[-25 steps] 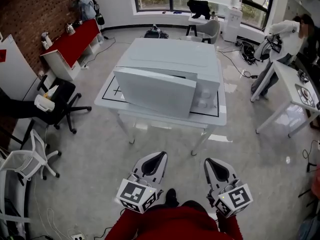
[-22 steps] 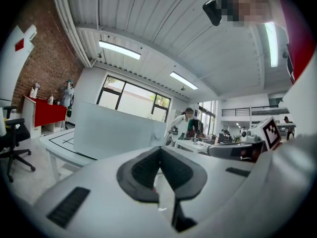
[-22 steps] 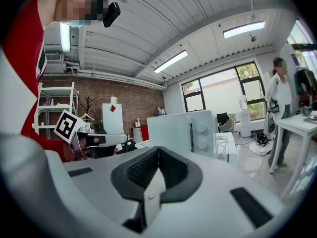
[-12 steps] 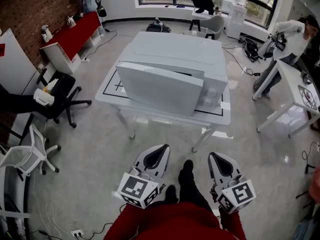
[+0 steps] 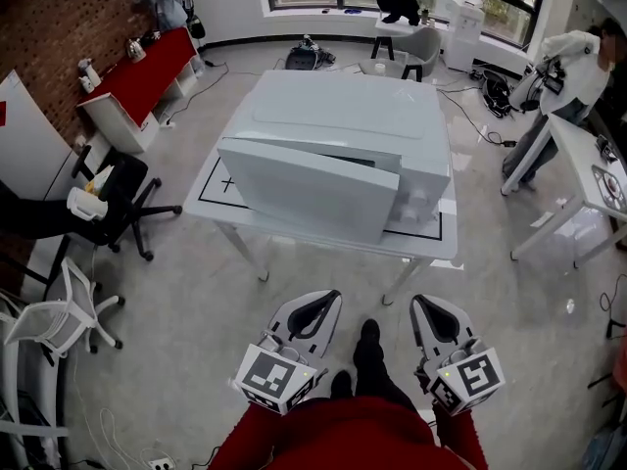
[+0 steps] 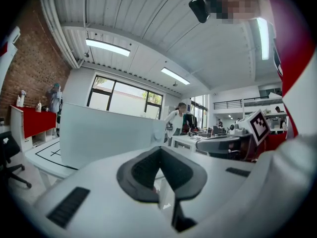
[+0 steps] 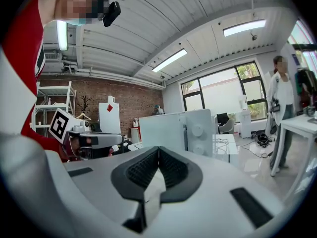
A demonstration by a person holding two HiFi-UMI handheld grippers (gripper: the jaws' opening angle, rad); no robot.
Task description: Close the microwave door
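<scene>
A white microwave (image 5: 343, 125) stands on a white table (image 5: 431, 248), its door (image 5: 309, 189) swung partly open toward me, hinged at the left. Two knobs show on its right panel (image 5: 416, 204). My left gripper (image 5: 328, 300) and right gripper (image 5: 423, 304) hang side by side over the floor, short of the table, both shut and empty. In the left gripper view the door (image 6: 106, 133) fills the left middle beyond the shut tips (image 6: 159, 150). In the right gripper view the door (image 7: 161, 130) and knob panel (image 7: 199, 128) stand ahead of the shut tips (image 7: 158, 148).
Black office chair (image 5: 113, 199) and a white chair (image 5: 64, 311) stand left of the table. A red counter (image 5: 137, 76) runs along the brick wall. A white desk (image 5: 588, 179) and a person (image 5: 563, 67) are at the right. My foot (image 5: 367, 346) is between the grippers.
Both grippers and I have moved closer to the table; the microwave looms larger and lower in the head view. A foot has stepped forward between the grippers. Jaws stay shut.
</scene>
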